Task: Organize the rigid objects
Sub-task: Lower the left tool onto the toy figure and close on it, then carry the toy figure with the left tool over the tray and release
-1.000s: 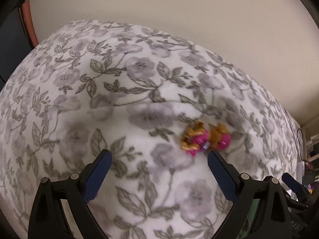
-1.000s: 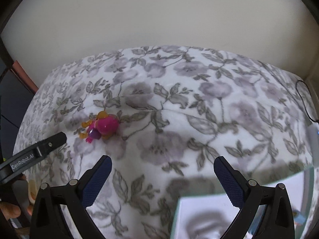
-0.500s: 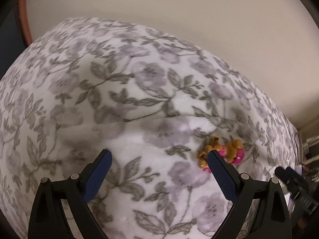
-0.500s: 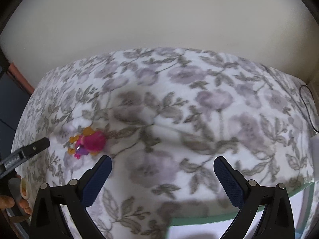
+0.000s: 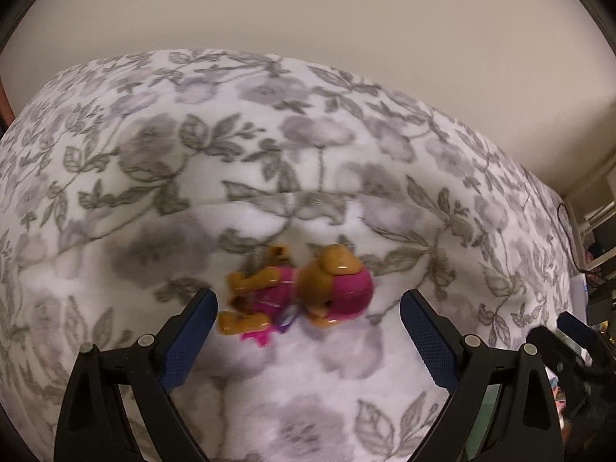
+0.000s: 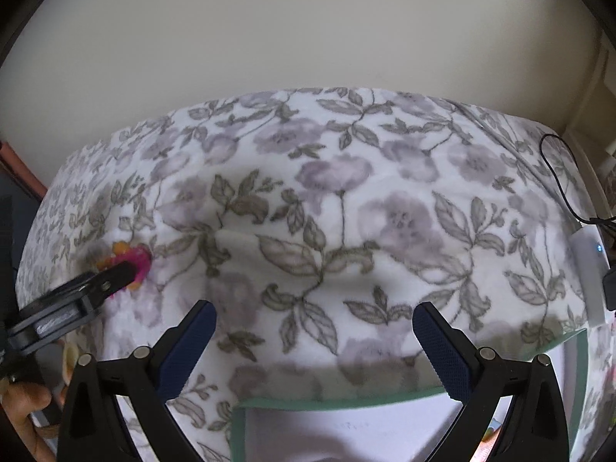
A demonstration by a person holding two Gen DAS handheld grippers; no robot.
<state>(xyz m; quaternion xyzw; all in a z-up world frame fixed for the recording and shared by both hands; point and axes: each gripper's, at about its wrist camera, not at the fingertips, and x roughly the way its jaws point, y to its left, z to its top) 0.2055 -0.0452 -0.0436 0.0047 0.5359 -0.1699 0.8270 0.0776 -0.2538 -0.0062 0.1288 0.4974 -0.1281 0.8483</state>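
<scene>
the left gripper [image 5: 308, 331] is spread wide, its blue pads [image 5: 190, 331] low over the floral blanket [image 5: 269, 154] and clamping nothing. just past the fingertips, in line with the gap between them and a little toward the left pad, a toy pup [image 5: 304, 292] in tan and pink lies on its side on the blanket; its legs come close to the left pad, though blur hides whether they touch. at the near right edge of this view sits a dark shape [image 5: 569, 342], too blurred to name. the right gripper [image 6: 313, 337] is released too, fingers wide apart and empty, hanging over a green-rimmed box [image 6: 385, 400] whose white inside fills the bottom of its view, with the blanket's edge falling against the box's far rim. further out and to the left, the toy shows as a pink and orange blur partly behind a black finger of the left gripper. at the far right a black cable [image 6: 558, 177] loops over the blanket to a white device [image 6: 589, 269]. a plain cream wall [image 6: 308, 38] stands behind.
</scene>
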